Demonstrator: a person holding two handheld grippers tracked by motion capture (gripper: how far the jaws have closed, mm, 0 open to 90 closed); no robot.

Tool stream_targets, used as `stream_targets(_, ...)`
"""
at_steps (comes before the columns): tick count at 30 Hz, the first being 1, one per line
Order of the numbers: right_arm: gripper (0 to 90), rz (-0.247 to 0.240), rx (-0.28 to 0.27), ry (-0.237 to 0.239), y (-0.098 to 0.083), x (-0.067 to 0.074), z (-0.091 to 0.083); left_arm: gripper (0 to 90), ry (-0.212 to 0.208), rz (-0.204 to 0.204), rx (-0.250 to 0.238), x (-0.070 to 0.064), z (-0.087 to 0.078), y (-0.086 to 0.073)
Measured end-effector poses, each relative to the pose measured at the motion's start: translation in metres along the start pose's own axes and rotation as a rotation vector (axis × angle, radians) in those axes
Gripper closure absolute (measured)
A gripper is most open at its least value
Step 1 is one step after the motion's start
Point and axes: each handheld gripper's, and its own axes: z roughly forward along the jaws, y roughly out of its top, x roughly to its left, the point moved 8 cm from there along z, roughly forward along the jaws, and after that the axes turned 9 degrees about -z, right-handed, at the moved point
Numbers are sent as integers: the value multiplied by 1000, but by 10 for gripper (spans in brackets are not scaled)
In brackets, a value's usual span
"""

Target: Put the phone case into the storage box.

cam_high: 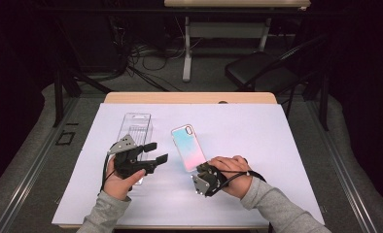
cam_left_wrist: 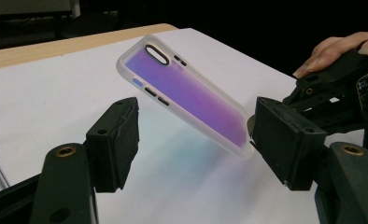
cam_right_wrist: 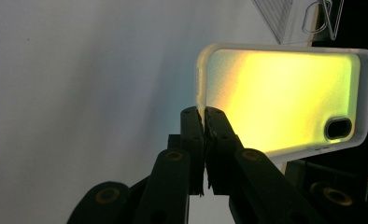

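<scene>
An iridescent phone case [cam_high: 188, 146] with a clear rim is held tilted above the white table cover. My right gripper [cam_high: 202, 168] is shut on the rim at its bottom end, and in the right gripper view the two jaws [cam_right_wrist: 203, 115] pinch that rim while the case [cam_right_wrist: 280, 95] glows yellow. My left gripper [cam_high: 157, 152] stands open just left of the case. In the left gripper view the case [cam_left_wrist: 187, 95] shows purple ahead of the gripper [cam_left_wrist: 196, 114]. Neither of its pads [cam_left_wrist: 121, 135] touches the case.
A clear plastic package [cam_high: 137, 127] lies on the white cover [cam_high: 257, 131] behind the left gripper, and its corner [cam_right_wrist: 289, 14] appears in the right gripper view. A folding chair [cam_high: 262, 68], table legs and cables stand beyond the table's far edge.
</scene>
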Motion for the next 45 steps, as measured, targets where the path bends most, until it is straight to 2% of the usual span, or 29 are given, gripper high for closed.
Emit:
stream_targets(7, 874, -9, 7, -29, 3, -1, 0, 314, 7, -9, 0, 1, -1, -1)
stream_targets(13, 875, -14, 3, -59, 6, -3, 0, 312, 5, -37, 1, 0, 0, -2)
stream_targets(20, 876, 3, 9, -79, 8, -2, 0, 331, 8, -44, 1, 1, 0, -2)
stream_targets(34, 876, 15, 7, -122, 10, 0, 2, 352, -29, -56, -2, -4, 2, -3)
stream_targets(36, 875, 5, 6, -128, 10, -1, 2, 356, -37, -65, -4, -5, 2, -3)
stream_targets(42, 876, 7, 10, -140, 13, -1, 1, 357, -36, -57, -27, -7, 1, 0)
stream_targets(45, 876, 3, 4, -144, 14, -1, 1, 357, -53, -77, -24, -8, 1, 0)
